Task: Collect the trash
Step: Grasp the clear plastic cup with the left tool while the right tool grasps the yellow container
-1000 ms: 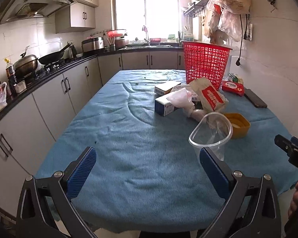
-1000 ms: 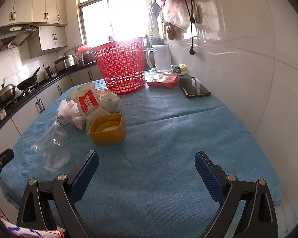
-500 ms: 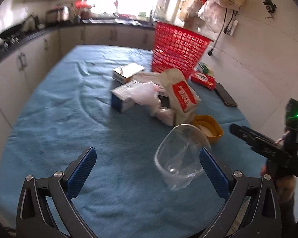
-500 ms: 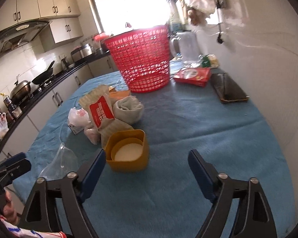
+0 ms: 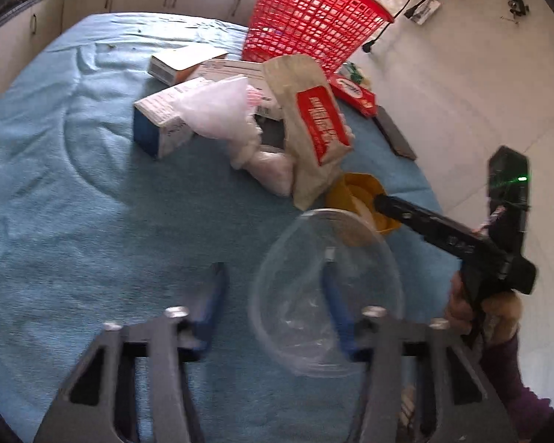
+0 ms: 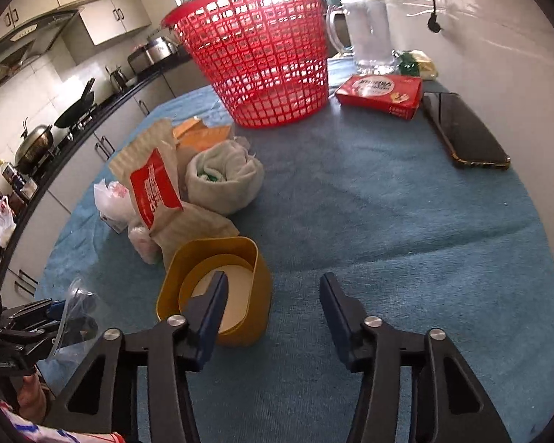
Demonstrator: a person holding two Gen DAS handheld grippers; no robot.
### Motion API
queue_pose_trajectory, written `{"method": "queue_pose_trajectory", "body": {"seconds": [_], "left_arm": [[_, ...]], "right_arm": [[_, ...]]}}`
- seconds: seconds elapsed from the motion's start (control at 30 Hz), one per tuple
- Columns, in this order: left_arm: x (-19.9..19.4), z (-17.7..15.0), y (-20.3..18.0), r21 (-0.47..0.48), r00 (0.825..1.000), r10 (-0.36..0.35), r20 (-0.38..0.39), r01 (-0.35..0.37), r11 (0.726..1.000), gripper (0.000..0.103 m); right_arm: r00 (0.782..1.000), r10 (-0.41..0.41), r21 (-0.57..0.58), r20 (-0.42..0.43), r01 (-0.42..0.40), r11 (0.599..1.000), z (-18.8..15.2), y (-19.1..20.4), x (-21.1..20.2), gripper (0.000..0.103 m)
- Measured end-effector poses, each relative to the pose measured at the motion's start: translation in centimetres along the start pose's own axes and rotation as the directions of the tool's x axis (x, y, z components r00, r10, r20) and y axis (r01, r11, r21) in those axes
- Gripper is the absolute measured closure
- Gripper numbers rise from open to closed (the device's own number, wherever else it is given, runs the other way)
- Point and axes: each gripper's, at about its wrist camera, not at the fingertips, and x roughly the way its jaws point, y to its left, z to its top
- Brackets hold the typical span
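Blue cloth [image 5: 74,192] covers the table. From the left wrist, the left gripper [image 5: 273,295] straddles one wall of the clear plastic cup [image 5: 325,295], jaws partly apart; bags and boxes crowd beyond, toward the red basket [image 5: 314,26]. From the right wrist, the right gripper [image 6: 273,302] straddles the yellow tub [image 6: 218,284]'s wall near the front edge, jaws part-open.

1. The right gripper [image 6: 273,302] has its fingers [image 6: 212,304] spread apart, the left one reaching into a yellow tub [image 6: 218,288], the other outside it.
2. The tub sits on the blue-covered desk [image 6: 387,214].
3. Behind it lie a red-labelled paper bag [image 6: 155,184] and a rolled grey cloth [image 6: 225,173].
4. Further back stands a red basket [image 6: 262,51], with a red box [image 6: 380,92] and a phone [image 6: 465,136] to its right.
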Motion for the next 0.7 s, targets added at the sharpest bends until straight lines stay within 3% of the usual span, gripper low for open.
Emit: {"method": "queue_pose_trajectory", "body": {"seconds": [0.1, 0.17, 0.27, 0.53, 0.7], "left_arm": [[-0.4, 0.0, -0.2, -0.008, 1.000, 0.022, 0.020, -0.022, 1.000, 0.071], [-0.7, -0.1, -0.3, -0.001, 0.999, 0.043, 0.030, -0.043, 0.999, 0.072], [-1.4, -0.3, -0.3, -0.004, 0.997, 0.060, 0.044, -0.060, 0.998, 0.072], [-5.1, 0.1, -0.7, 0.003, 0.991, 0.073, 0.115, -0.074, 0.997, 0.072], [-7.3, 2.1, -1.6, 0.023, 0.984, 0.068, 0.166, -0.072, 0.997, 0.072]], "right_arm": [[1.000, 0.009, 0.003, -0.021, -0.009, 1.000, 0.1, -0.1, 0.6, 0.063], [0.999, 0.037, 0.008, -0.034, -0.037, 0.999, 0.3, 0.0, 0.9, 0.079], [0.997, 0.060, 0.011, -0.038, -0.060, 0.998, 0.3, 0.1, 1.1, 0.091], [0.995, 0.096, 0.010, -0.028, -0.096, 0.995, 0.5, 0.4, 0.4, 0.095], [0.993, 0.119, 0.015, 0.002, -0.119, 0.993, 1.3, 0.1, -1.2, 0.095]]}}
